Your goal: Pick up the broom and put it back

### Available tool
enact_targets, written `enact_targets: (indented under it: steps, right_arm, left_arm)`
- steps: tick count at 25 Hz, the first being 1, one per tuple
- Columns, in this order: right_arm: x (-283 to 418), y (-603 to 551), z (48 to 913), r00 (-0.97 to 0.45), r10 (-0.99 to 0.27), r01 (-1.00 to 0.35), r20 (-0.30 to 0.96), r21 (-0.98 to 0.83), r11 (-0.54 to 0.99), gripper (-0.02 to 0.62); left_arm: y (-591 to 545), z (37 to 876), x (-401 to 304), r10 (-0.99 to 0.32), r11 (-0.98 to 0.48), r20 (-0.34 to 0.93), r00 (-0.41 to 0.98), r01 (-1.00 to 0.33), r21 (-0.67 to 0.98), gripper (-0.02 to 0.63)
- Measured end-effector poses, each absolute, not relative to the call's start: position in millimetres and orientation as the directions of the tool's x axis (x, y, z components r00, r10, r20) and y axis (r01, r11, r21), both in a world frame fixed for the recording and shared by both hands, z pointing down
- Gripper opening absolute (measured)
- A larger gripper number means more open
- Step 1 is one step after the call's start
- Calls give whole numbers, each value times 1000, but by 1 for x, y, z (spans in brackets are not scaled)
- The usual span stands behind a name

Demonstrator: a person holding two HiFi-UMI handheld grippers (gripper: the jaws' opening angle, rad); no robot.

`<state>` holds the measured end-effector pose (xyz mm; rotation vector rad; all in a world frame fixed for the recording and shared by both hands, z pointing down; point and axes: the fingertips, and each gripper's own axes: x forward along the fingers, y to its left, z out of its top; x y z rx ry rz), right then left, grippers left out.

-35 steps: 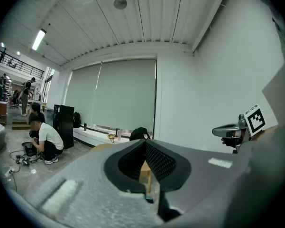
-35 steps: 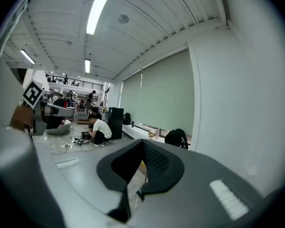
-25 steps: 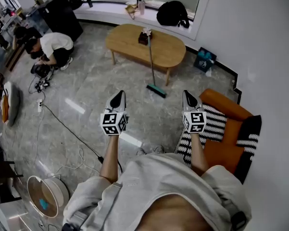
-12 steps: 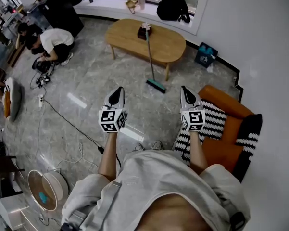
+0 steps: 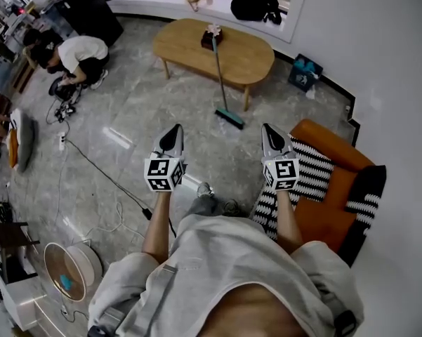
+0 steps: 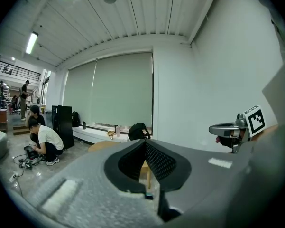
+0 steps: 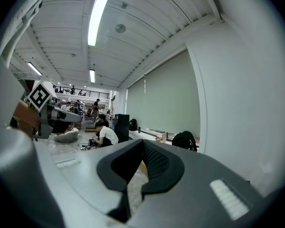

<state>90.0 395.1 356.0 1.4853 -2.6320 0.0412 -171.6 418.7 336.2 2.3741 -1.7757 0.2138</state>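
The left hand-held gripper (image 5: pixel 173 130) and right hand-held gripper (image 5: pixel 268 129) are hovering, jaws pressed together, empty. The broom (image 5: pixel 229 118) is leaning against the desk's (image 5: pixel 182 44) near edge.

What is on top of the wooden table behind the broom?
One small dark box with something pale on top, by the broom's handle; the box hides anything beneath it.

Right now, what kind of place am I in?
Probably a lounge corner of a workspace: wooden coffee table, orange sofa, and a person crouched over cabled gear on the floor.
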Motion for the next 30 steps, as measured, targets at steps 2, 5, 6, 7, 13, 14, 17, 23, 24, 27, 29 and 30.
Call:
enact_targets:
  steps: [2,5,6,7,13,14,17,23,24,27,29,30]
  right_arm:
    - [88,390,362,-506,-852,-856,135,39,515,2]
    - [84,376,368,-490,-858,-863,153,53,502,2]
    - [83,370,370,-484,-861,-866,157,55,497,2]
    - [81,363,371,-480,-863,-868,160,59,493,2]
    - [67,298,363,-435,-886,-885,160,106,454,2]
    - [64,286,359,-427,-890,-888,158,112,445,2]
    - [48,253,346,-406,-901,-895,154,131,426,2]
    - [15,194,332,-376,-915,-902,149,169,398,2]
    - [10,188,333,-371,-916,-903,151,172,394,2]
    - [-5,169,336,-364,-918,-903,156,182,389,2]
    - [-12,157,340,-361,-918,-903,162,184,387,2]
    - [-14,151,342,-357,-919,-904,169,185,386,2]
  left_arm:
    - [408,338,-174,-938,-274,206,280,-960,56,5]
    - [387,340,-177,-943,-275,176,283,-959,69,5]
    - [378,341,-176,-941,-282,171,291,-956,76,5]
    - [368,343,-175,-939,-290,167,300,-954,82,5]
    - [294,350,-193,-926,-331,144,348,-935,127,5]
    - [281,348,-199,-925,-336,141,353,-933,131,5]
    - [246,345,-223,-923,-343,132,360,-929,138,5]
    - [183,340,-258,-915,-369,112,388,-915,163,5]
    - [175,341,-263,-913,-373,112,393,-913,166,5]
    - [152,348,-278,-910,-375,114,398,-909,180,5]
    - [138,352,-285,-909,-376,116,400,-908,188,5]
    - [132,354,-287,-908,-377,118,402,-906,191,5]
